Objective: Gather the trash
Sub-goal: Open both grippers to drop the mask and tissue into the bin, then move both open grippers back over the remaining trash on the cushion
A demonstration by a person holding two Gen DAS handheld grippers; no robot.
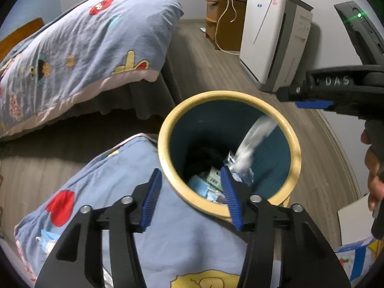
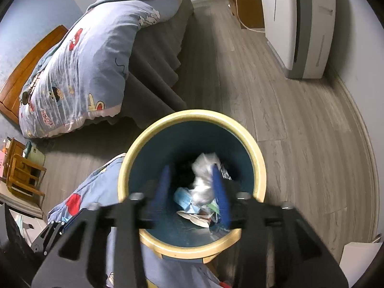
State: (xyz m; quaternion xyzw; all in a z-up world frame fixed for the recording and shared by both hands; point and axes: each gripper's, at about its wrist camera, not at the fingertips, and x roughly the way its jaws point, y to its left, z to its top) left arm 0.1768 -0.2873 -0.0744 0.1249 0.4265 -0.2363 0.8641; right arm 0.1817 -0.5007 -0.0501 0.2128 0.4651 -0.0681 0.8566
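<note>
A blurred white crumpled piece of trash (image 1: 254,141) is in mid-air inside the mouth of the bin (image 1: 165,158), below the right hand-held gripper (image 1: 314,104). In the right wrist view the same white piece (image 2: 204,180) shows between that gripper's blue fingers, touching neither so far as the blur allows. The right hand-held gripper (image 2: 194,192) is open, its jaws well apart, and holds nothing.

The bin (image 2: 259,175) is round, with a pale yellow rim and a dark teal inner wall. At its bottom lie more scraps: a light blue face mask (image 2: 184,200), a green-and-white packet (image 1: 213,177) and a clear crinkled wrapper (image 1: 242,172).

The left hand-held gripper (image 1: 193,196) is also open and empty. Its left finger is over the blue quilt (image 1: 134,187) and its right finger is over the bin's opening, with the near rim between the two.

The quilt with its red and yellow cartoon prints lies just left of the bin, touching its side. Beyond the left hand-held gripper, across a strip of grey wood floor (image 2: 276,110), is a bed (image 1: 79,55) under the same kind of printed cover. Farther ahead and to the right a white air purifier (image 1: 271,38) is against the wall, with a brown wooden cabinet (image 1: 223,24) behind it and a white cable (image 1: 222,24) hanging down its front.
</note>
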